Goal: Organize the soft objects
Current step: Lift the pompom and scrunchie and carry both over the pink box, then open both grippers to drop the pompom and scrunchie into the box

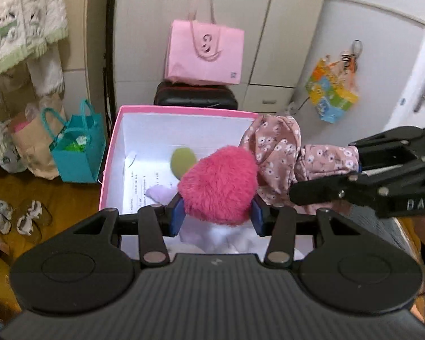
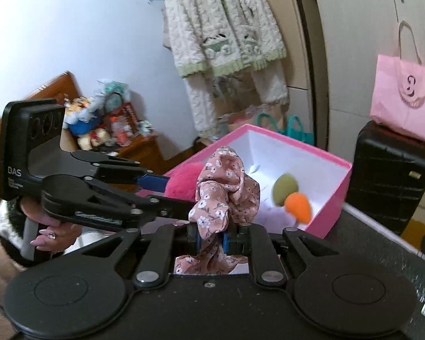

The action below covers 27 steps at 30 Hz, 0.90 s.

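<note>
Pink pompom (image 1: 218, 187) between left claw (image 1: 216, 212) pads

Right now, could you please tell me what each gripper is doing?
Left gripper: closed on the pink fluffy ball.
Right gripper: closed on the floral fabric scrunchie.

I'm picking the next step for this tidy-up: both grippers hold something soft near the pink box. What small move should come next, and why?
Probably carry the left gripper a little forward over the box and let go. Its fingers pinch the pink pompom right at the near rim, and the box lies open with sponges inside. The right gripper, shut on the floral cloth, can follow.
</note>
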### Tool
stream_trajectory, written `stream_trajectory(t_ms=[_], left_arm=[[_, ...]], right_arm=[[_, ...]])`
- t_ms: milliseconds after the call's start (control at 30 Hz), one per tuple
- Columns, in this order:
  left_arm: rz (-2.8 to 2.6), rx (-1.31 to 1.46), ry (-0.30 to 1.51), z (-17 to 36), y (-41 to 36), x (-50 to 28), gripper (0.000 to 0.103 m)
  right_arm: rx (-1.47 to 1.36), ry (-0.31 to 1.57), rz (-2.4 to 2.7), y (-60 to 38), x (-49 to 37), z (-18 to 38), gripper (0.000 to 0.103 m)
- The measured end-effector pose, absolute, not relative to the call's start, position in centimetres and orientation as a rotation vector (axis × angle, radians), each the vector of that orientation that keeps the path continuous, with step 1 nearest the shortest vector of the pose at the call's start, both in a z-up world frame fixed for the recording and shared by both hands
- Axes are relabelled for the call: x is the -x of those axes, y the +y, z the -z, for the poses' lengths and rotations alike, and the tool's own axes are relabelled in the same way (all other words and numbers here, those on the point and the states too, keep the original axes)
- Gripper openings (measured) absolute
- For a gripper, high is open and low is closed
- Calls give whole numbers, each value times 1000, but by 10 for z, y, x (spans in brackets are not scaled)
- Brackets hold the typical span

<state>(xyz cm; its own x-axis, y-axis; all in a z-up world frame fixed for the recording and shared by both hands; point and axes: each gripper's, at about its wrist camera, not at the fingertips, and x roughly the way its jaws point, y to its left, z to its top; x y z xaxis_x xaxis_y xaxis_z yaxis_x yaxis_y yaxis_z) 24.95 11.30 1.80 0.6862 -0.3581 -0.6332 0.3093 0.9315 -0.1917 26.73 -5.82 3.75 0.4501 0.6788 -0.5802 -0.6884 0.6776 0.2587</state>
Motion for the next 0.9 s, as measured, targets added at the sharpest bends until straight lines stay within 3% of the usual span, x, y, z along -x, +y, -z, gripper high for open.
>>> stream_trajectory(t_ms=[333,633,667,800,900], left_arm=[[288,70,734,-1,123,-293,46],[178,59,634,-10,139,-294,60],[185,78,636,-12,141,-292,62],[199,78,610,-17,145,-278,64],[215,75,606,-21,143,-268,65]], right_arm=[[81,748,-813,-23,-318,-20,19],[115,742,-782,0,-350,-13,22],[111,739,-777,0,-353,-12,26],[77,725,-764,-4,-355,-10,63],[62,706,-762,-11,-349,-15,63]])
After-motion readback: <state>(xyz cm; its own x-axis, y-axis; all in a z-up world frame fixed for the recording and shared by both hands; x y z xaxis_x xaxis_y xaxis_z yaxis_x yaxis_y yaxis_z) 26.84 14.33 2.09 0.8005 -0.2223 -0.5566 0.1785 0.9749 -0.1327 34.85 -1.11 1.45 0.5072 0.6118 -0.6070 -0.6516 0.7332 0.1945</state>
